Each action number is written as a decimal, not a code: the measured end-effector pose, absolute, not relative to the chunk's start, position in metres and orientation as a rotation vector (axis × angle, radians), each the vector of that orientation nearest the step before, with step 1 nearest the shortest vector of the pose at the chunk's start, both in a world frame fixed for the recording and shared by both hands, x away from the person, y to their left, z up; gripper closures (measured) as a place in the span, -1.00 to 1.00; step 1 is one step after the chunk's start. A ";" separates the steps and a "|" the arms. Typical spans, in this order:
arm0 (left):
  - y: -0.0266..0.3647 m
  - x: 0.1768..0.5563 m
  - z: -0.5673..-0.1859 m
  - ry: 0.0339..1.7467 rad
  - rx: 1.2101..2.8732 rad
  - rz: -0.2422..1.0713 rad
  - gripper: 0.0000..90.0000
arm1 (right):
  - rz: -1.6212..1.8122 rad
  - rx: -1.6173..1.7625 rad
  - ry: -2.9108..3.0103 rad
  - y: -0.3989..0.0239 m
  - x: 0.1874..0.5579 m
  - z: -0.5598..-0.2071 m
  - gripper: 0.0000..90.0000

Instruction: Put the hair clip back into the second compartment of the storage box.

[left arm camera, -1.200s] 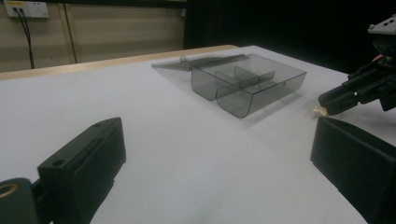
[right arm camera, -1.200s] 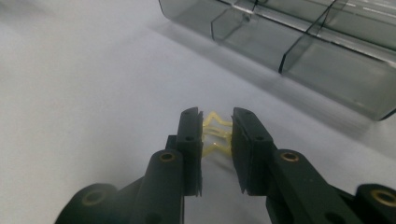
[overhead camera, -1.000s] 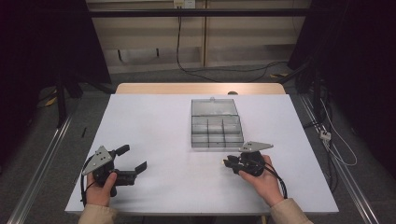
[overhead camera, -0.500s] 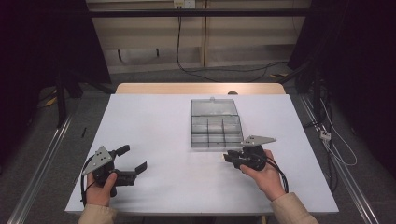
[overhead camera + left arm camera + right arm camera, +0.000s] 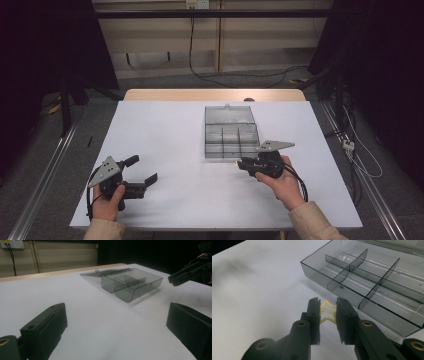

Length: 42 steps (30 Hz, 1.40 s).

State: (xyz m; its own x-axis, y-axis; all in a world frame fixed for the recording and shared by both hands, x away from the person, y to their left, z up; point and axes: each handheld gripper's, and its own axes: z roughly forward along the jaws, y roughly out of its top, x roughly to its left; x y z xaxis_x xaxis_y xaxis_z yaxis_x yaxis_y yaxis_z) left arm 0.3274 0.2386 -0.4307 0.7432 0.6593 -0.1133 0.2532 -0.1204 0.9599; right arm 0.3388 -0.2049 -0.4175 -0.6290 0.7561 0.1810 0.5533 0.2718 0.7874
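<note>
A small pale yellow, zigzag-shaped piece (image 5: 328, 312) is gripped between the fingers of the right gripper (image 5: 243, 164), which is held just off the near edge of the clear compartment box (image 5: 231, 134). The box lies open toward the far side of the tabletop (image 5: 165, 130), its lid laid flat behind it, and its compartments appear empty. The pick-up is judged done; the piece is yet to be carried over the box wall and released into a compartment. The left gripper (image 5: 145, 172) is held near the front left corner, its fingers spread wide with nothing between them.
</note>
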 end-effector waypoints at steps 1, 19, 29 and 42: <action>0.239 0.327 -0.431 0.731 1.699 0.404 -0.93 | 1.287 1.217 2.310 -0.205 0.339 -0.417 0.64; 0.238 0.327 -0.431 0.726 1.700 0.402 -0.93 | 1.302 1.198 2.302 -0.204 0.351 -0.405 0.64; 0.238 0.327 -0.430 0.727 1.700 0.402 -0.93 | 1.306 1.183 2.301 -0.201 0.357 -0.398 0.64; 0.238 0.328 -0.430 0.727 1.698 0.400 -0.93 | 1.311 1.182 2.293 -0.199 0.367 -0.395 0.64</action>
